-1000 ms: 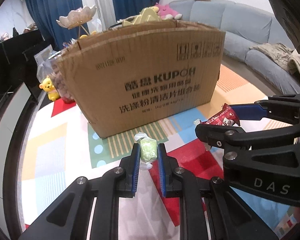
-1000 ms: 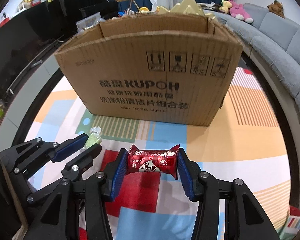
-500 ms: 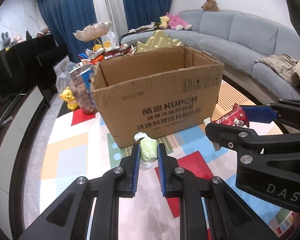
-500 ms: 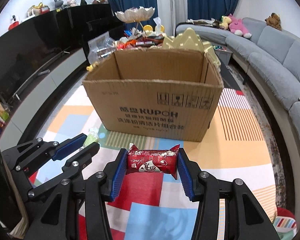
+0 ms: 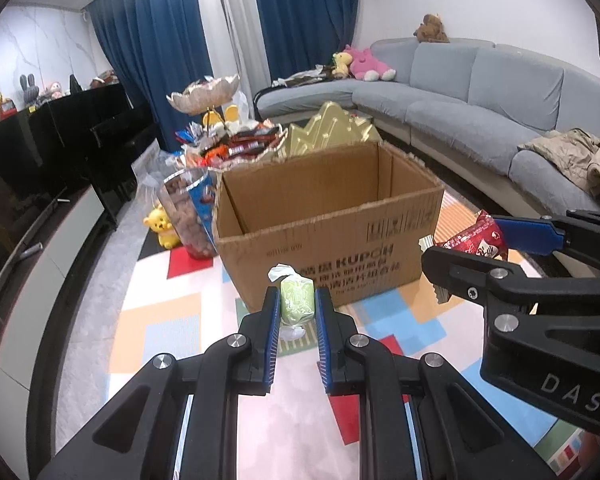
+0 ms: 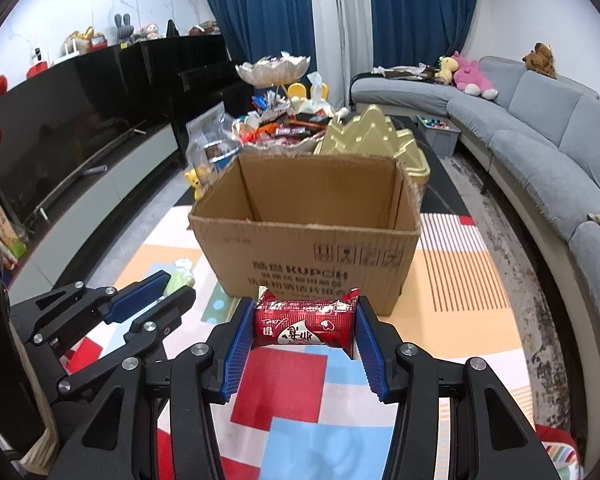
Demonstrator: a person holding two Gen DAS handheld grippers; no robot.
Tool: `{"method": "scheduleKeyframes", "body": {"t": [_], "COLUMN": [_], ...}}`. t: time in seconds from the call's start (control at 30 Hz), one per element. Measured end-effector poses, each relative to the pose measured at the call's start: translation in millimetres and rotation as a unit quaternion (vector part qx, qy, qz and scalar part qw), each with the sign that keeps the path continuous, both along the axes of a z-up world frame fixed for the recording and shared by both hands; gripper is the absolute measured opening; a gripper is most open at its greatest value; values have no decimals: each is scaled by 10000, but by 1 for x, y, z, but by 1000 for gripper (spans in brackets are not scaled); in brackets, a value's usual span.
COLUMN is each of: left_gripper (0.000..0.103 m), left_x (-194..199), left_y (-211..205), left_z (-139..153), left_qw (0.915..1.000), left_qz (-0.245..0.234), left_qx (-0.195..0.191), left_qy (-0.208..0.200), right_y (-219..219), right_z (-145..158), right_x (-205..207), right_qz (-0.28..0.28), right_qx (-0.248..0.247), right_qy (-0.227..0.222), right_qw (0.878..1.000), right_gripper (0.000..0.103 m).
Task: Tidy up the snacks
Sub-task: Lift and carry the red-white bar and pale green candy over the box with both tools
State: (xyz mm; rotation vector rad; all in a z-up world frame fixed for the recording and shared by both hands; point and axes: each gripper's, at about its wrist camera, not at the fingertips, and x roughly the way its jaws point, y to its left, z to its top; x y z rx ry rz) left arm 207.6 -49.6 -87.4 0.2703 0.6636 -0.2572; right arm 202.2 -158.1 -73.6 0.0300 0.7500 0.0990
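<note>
An open brown cardboard box (image 5: 328,216) (image 6: 312,248) stands on the patterned mat, its inside visible from above the near rim. My left gripper (image 5: 297,302) is shut on a small green wrapped candy (image 5: 296,300), held in the air in front of the box. My right gripper (image 6: 305,322) is shut on a red snack packet (image 6: 305,322), gripped across its length, also just before the box. Each gripper shows in the other view: the right gripper (image 5: 480,242) with the red snack packet (image 5: 474,236) at right, the left gripper (image 6: 170,284) with the green candy (image 6: 180,278) at lower left.
Behind the box lies a pile of snacks (image 6: 276,126), a gold mountain-shaped tin (image 6: 372,134), a nut bag (image 5: 188,212) and a tiered dish (image 6: 274,68). A grey sofa (image 6: 540,136) curves along the right; a black TV cabinet (image 6: 100,120) runs along the left.
Both grippers have risen with their snacks held; the box, seen side-on a second ago, now shows its open top and inner walls, and the snack pile behind it has come into view.
</note>
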Motion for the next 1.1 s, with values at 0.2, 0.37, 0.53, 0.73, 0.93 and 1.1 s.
{"method": "scheduleKeyframes", "body": {"t": [0.2, 0.37, 0.53, 0.73, 0.93, 1.1], "left_gripper": [18, 18, 18, 18, 18, 18], "left_x": [4, 13, 24, 41, 61, 79], "left_y": [-5, -5, -7, -10, -14, -15], "left_z": [19, 32, 42, 48, 54, 58], "left_qw": [9999, 9997, 9995, 9994, 9993, 9990], "left_qz": [32, 104, 171, 275, 293, 359], "left_qx": [53, 7, -20, -92, -119, -173], "left_qy": [-156, -211, -252, -202, -189, -183], "right_y": [-6, -9, -13, -17, -22, -24], "right_z": [16, 29, 40, 50, 57, 58], "right_x": [3, 8, 18, 33, 51, 70], "right_qz": [-49, -54, -73, -98, -122, -146], "right_qx": [60, 84, 106, 93, 96, 87], "right_qy": [-147, -261, -344, -402, -414, -404], "right_qw": [9999, 9996, 9993, 9991, 9990, 9990], "right_gripper": [50, 50, 50, 50, 50, 50]}}
